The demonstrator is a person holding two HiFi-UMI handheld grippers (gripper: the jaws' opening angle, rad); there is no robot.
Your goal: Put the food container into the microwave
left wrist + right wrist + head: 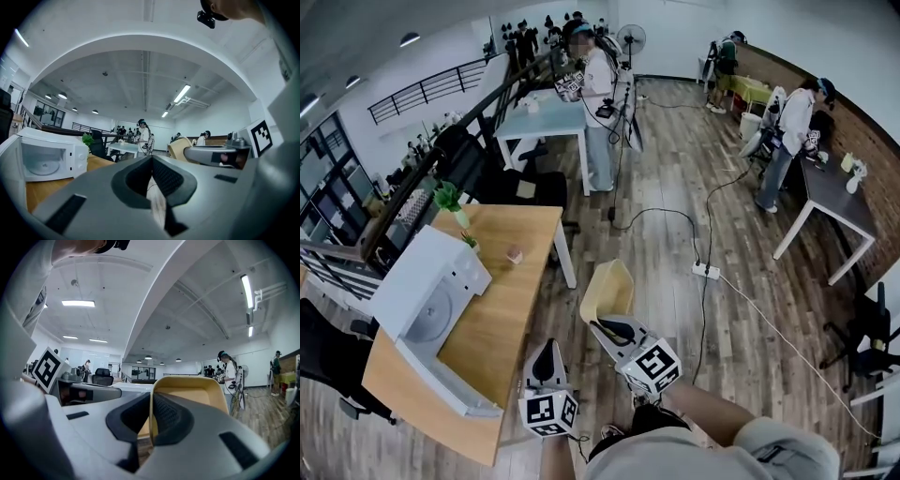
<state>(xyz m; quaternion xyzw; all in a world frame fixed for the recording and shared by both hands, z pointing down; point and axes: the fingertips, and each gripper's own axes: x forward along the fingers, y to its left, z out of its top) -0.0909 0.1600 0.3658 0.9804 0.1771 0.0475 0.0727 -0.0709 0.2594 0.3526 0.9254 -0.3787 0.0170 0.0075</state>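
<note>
A pale yellow food container (607, 291) is held in the air off the table's right side, over the floor. My right gripper (614, 328) is shut on its near wall; in the right gripper view the container (187, 394) rises between the jaws of that gripper (151, 425). My left gripper (547, 361) is shut with nothing in it, near the table's front right edge, and its jaws (151, 178) meet. The white microwave (431, 305) stands on the wooden table (511, 300) with its door swung open toward me; it also shows as a microwave (44, 157) at left.
A small potted plant (448, 199) and a small object (514, 254) sit at the table's far end. A power strip (705, 271) with cables lies on the wood floor. People stand at other tables further back. A black chair (328, 361) is left of the table.
</note>
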